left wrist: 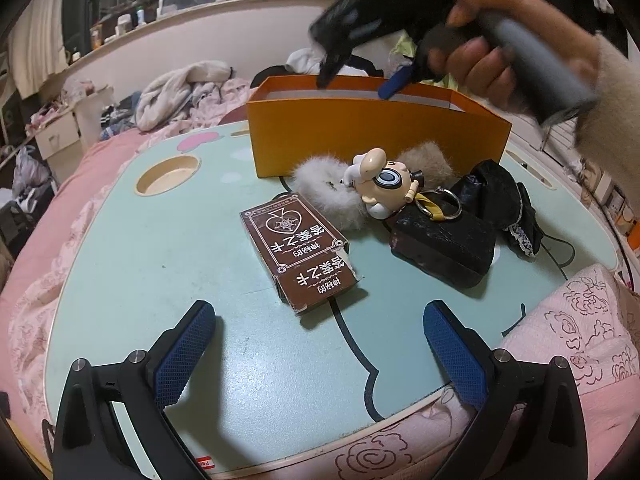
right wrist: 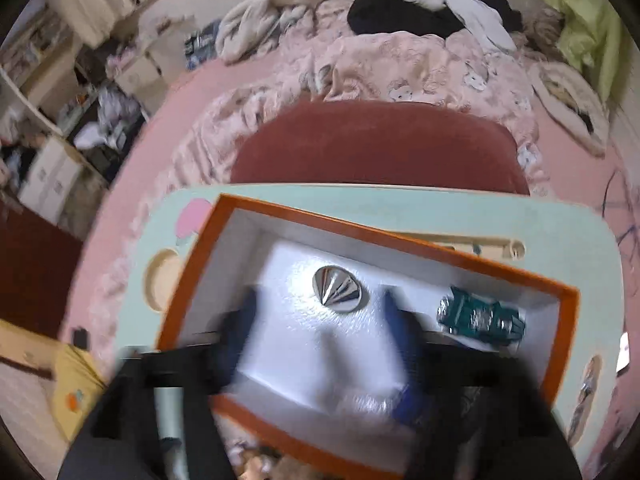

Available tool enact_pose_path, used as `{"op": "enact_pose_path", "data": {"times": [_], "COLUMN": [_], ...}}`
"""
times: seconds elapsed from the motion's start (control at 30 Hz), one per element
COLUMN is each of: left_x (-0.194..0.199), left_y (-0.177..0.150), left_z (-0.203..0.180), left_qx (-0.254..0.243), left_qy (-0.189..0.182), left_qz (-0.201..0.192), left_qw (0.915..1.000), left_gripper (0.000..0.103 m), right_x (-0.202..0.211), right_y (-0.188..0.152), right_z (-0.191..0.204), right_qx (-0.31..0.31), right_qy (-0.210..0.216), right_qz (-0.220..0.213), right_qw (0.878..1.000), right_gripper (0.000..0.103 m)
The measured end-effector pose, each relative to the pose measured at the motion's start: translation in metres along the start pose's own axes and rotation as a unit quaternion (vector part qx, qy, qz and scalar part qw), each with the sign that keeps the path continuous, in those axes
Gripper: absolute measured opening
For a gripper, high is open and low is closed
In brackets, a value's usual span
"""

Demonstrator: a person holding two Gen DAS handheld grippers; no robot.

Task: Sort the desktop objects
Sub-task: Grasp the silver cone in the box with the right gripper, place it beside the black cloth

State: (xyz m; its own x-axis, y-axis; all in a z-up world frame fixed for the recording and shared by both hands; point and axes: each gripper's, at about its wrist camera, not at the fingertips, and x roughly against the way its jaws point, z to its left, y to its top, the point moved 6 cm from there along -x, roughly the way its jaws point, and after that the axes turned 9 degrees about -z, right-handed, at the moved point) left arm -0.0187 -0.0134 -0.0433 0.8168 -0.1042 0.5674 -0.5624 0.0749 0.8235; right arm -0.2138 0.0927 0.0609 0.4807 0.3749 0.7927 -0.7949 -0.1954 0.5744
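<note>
While both grippers' jaws gape, the orange box (right wrist: 560, 296) holds a silver cone (right wrist: 340, 290) (plus a green toy car (right wrist: 482, 316)).

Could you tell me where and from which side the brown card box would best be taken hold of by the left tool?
Probably across its two long side faces, near the middle. The brown card box lies flat on the green table, one end towards the open left tool, so coming from above and straight ahead should let the pads straddle its narrow width. The near end flap looks torn, so avoid pinching there.
</note>
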Motion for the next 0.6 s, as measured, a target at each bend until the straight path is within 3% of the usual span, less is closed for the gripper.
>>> {"op": "enact_pose_path", "data": {"times": [0.07, 0.1, 0.13, 0.17, 0.27, 0.4, 0.53, 0.6], "left_x": [0.000, 0.000, 0.000, 0.000, 0.000, 0.000, 0.000, 0.000], "left_y": [0.000, 0.001, 0.000, 0.000, 0.001, 0.000, 0.001, 0.001], "left_z": [0.000, -0.001, 0.000, 0.000, -0.001, 0.000, -0.001, -0.001], "left_qx": [0.000, 0.000, 0.000, 0.000, 0.000, 0.000, -0.001, -0.001], "left_qy": [0.000, 0.000, 0.000, 0.000, 0.000, 0.001, 0.001, 0.001], "left_qz": [0.000, -0.001, 0.000, 0.000, -0.001, -0.001, -0.001, -0.001], "left_qw": [1.0000, 1.0000, 1.0000, 1.0000, 1.0000, 1.0000, 1.0000, 1.0000], "left_gripper": [0.103, 0.103, 0.103, 0.103, 0.103, 0.103, 0.103, 0.103], "right_x": [-0.018, -0.028, -0.038, -0.047, -0.041, 0.006, 0.065, 0.075], "right_y": [0.002, -0.002, -0.002, -0.005, 0.000, -0.004, -0.039, -0.070], "right_z": [-0.001, -0.001, -0.001, -0.004, -0.006, -0.002, 0.003, 0.004], "right_qx": [0.025, 0.031, 0.031, 0.027, 0.022, 0.011, 0.027, 0.034], "right_qy": [-0.038, -0.050, -0.053, -0.050, -0.029, 0.032, 0.092, 0.112], "right_qz": [0.003, 0.013, 0.025, 0.040, 0.011, -0.039, -0.064, -0.052], "right_qw": [0.999, 0.998, 0.998, 0.998, 0.999, 0.999, 0.993, 0.992], "right_gripper": [0.074, 0.061, 0.031, 0.031, 0.031, 0.031, 0.031, 0.031]}}
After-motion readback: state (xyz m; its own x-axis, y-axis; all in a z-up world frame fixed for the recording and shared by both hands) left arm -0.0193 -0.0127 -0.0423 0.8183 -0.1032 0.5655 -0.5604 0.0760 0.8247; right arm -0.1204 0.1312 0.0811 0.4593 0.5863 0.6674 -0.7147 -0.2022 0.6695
